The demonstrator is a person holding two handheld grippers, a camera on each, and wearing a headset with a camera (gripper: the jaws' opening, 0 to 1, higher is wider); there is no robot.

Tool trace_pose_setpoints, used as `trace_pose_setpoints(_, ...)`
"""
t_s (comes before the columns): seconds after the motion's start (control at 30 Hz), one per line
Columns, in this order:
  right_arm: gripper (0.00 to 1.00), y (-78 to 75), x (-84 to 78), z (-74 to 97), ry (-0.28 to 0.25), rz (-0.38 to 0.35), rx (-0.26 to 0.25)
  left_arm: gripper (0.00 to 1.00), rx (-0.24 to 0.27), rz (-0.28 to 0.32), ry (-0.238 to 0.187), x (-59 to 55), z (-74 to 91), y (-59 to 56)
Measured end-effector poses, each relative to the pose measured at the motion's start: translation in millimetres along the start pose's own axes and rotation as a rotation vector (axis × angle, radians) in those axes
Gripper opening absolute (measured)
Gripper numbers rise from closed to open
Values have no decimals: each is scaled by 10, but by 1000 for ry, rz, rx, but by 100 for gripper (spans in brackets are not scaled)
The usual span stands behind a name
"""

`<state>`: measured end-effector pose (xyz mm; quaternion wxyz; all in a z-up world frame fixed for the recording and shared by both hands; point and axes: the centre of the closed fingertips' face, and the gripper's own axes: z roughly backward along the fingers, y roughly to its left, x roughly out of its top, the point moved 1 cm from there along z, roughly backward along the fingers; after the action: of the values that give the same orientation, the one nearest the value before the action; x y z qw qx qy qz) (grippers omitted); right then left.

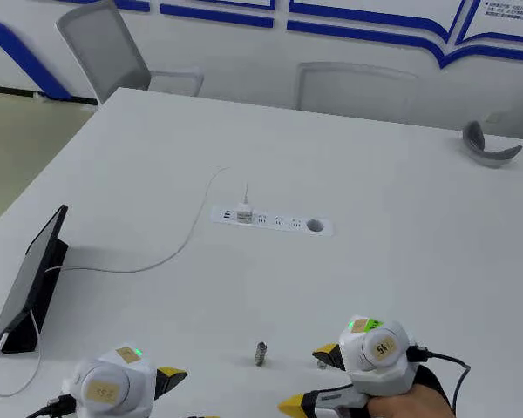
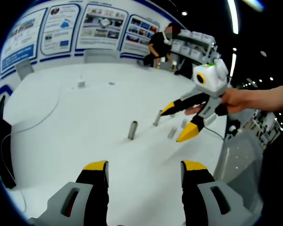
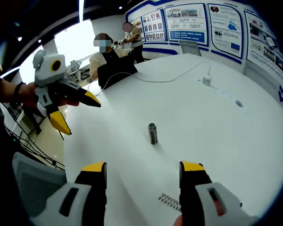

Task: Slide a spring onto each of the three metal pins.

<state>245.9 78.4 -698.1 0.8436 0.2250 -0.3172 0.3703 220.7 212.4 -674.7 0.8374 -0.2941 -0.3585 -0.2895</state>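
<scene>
On table (image 3: 221,141), dark coiled spring (image 3: 153,135) around upright pin (image 3: 152,125), left gripper (image 2: 145,165) and right gripper (image 3: 143,166) fingers spread

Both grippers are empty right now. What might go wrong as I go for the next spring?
The loose spring lies flat right by one of the right gripper's fingers; a clumsy approach might flick or roll it away.
The pin already carrying a spring stands upright ahead; a sweeping finger may topple it.
In the left gripper view, other small upright pieces appear near the right gripper's fingers, easy to knock.
</scene>
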Motion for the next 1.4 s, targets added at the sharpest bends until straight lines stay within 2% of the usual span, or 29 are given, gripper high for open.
trace_pose_setpoints(0.23, 67, -15, -58, 93, -39, -33, -31, 64, -1, -7, 5, 24, -27, -12)
trace_pose_setpoints(0.63, 71, -62, -235, 271, -67, -80, -66, 65, 7, -12, 8, 75, -67, -39)
trace_pose_setpoints(0.93, 73, -105, -335, 438, -103, -121, -92, 66, 2, -22, 15, 93, -127, -128)
trace_pose_setpoints(1.2, 76, -155, -501, 593, -107, -149, -112, 66, -5, -31, 23, 91, -205, -195)
trace_pose_setpoints(1.4, 77, -244, -616, 754, -116, -178, -151, 68, -11, -39, 20, 116, -264, -241)
